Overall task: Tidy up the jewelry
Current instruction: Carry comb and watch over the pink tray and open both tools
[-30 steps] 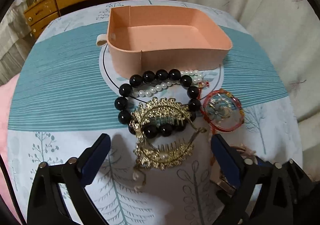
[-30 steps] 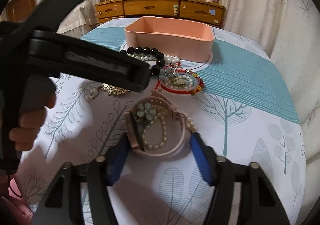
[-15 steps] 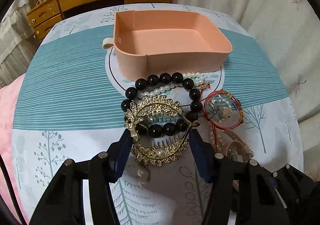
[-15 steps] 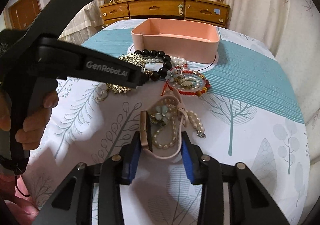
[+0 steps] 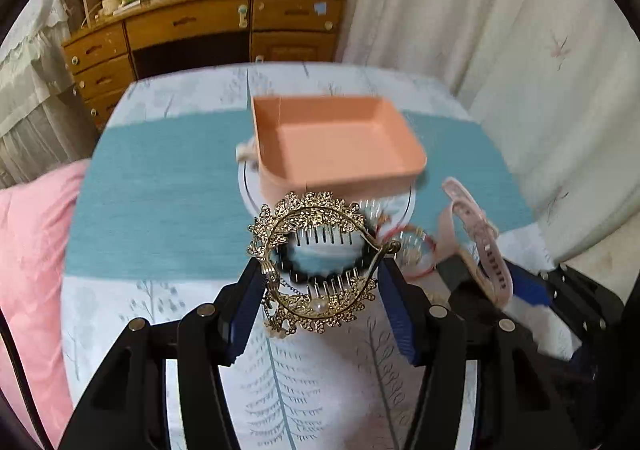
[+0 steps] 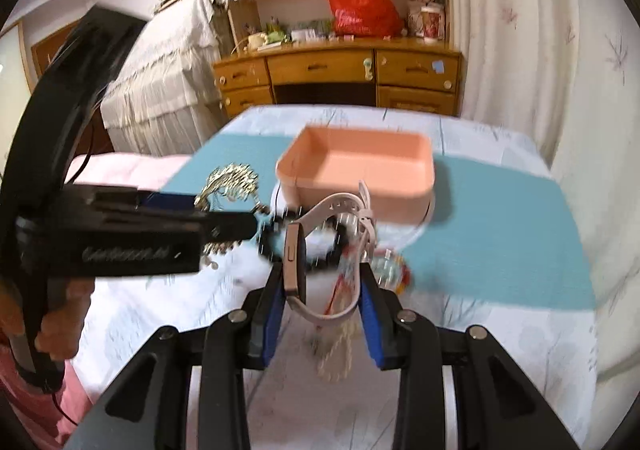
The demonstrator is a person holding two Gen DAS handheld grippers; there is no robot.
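My left gripper (image 5: 320,282) is shut on a gold filigree hair comb (image 5: 316,218) and holds it above the table, in front of the empty pink tray (image 5: 340,170). My right gripper (image 6: 320,282) is shut on a pink watch (image 6: 296,254) with a pearl strand (image 6: 336,354) dangling from it, lifted off the table. The watch strap also shows at the right of the left wrist view (image 5: 486,246). The black bead bracelet (image 6: 272,242) and a red bangle (image 6: 394,270) lie on the table below, blurred. The tray shows in the right wrist view (image 6: 360,186) too.
The round table carries a white and teal cloth (image 5: 160,186). A wooden dresser (image 6: 340,78) stands behind it and curtains (image 5: 520,50) hang at the right. The left gripper's body (image 6: 120,238) crosses the left of the right wrist view.
Both grippers have risen from the table with their items: the left with the gold comb, the right with the pink watch and pearl strand. The views now tilt up toward the tray.
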